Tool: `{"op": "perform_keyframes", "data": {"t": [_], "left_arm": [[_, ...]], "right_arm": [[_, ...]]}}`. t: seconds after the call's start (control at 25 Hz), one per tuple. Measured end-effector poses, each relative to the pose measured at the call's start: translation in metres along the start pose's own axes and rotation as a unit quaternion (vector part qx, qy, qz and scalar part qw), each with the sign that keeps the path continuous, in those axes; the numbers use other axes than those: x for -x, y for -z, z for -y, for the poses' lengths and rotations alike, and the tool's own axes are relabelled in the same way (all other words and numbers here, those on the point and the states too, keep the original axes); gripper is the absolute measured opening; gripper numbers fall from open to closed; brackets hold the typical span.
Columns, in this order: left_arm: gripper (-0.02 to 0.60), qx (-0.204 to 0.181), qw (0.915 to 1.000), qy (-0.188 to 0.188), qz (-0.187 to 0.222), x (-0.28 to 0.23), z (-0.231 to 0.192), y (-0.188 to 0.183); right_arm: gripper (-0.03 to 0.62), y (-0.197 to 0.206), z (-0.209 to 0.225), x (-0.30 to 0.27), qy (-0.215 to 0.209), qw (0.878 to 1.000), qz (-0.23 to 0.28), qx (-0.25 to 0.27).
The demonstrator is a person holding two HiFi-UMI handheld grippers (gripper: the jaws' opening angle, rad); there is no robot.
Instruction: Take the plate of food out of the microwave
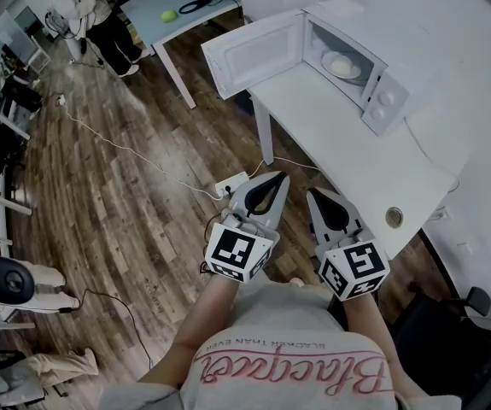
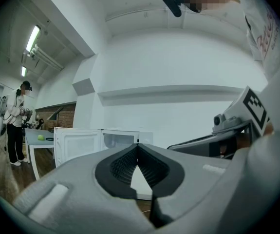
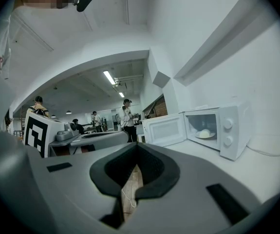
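- Both grippers hover shut and empty at the near end of the white table (image 1: 347,143), with the open microwave (image 1: 380,84) well apart from them at the far end.
- The left gripper (image 1: 277,178) has its jaws together at the tips, and its own view shows nothing between them.
- The right gripper (image 1: 315,195) is just beside it, jaws likewise pressed together on nothing, with only floor (image 1: 125,186) and a cable showing through the gap behind the tips.
- The plate (image 1: 341,65) sits inside the microwave on the cavity floor, with a pale mound of food (image 1: 341,61) on it.
- The door (image 1: 254,54) is swung fully wide to the left, so the way in is clear.
- The step in hand looks like the approach, with nothing yet grasped or touched.
- The next move calls for carrying a gripper across the bare table to the microwave's mouth, parting its jaws, and closing them on the plate's near rim.
- The plate would then need to come straight out and level, clear of the cavity's lip, so the food does not slide.
- The plate is round and has no long axis to speak of. It lies flat, face up.
- The cavity opens toward the bare stretch of table, which in the head view is down and to the left. In the right gripper view the plate (image 3: 205,135) shows ahead and to the right of the jaws.
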State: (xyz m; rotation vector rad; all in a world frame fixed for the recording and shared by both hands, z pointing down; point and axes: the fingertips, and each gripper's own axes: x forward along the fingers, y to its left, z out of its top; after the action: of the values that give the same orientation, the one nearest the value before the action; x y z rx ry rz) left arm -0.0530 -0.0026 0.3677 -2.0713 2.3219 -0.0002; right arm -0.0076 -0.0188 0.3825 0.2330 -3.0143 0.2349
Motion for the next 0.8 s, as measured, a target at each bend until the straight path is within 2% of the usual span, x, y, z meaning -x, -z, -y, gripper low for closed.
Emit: {"op": "perform_keyframes", "data": {"t": [0.56, 0.8], "left_arm": [[0.005, -0.003, 0.9973, 0.073, 0.011, -0.004, -0.069, -0.012], [0.005, 0.001, 0.9936, 0.112, 0.011, -0.004, -0.087, -0.011]], "right_arm": [[0.012, -0.015, -0.023, -0.063, 0.069, 0.997, 0.026, -0.021], [0.012, -0.014, -0.026, -0.079, 0.114, 0.993, 0.031, -0.027]]}}
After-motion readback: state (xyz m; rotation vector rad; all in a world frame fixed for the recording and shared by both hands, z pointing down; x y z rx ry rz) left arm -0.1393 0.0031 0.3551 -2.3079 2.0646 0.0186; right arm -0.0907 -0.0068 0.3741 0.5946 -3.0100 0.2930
